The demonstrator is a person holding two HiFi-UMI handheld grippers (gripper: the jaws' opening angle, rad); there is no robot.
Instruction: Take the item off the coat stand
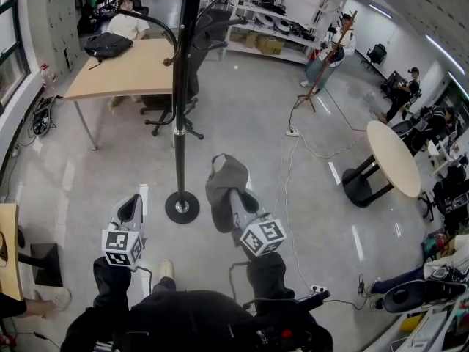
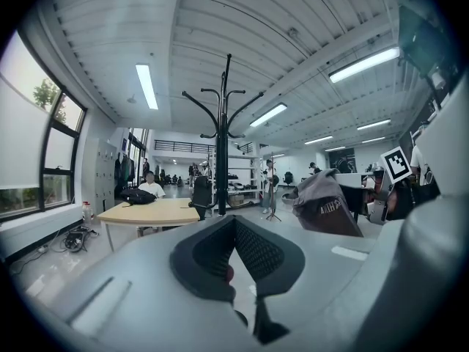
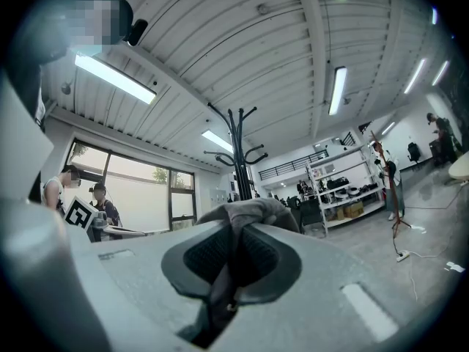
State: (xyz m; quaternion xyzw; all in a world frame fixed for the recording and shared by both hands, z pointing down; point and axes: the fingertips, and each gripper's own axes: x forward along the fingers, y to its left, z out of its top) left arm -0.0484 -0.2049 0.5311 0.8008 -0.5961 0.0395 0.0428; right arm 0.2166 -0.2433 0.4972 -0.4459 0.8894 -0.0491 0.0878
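The grey fabric item is being gripped by the closed right gripper, clear of the coat stand at ten o'clock. It is best being drawn away firmly pinched. The left gripper is being held shut, empty.

A fold of grey fabric is pinched between the closed jaws of the right gripper, the rest bunched above them; a black coat stand is seen behind
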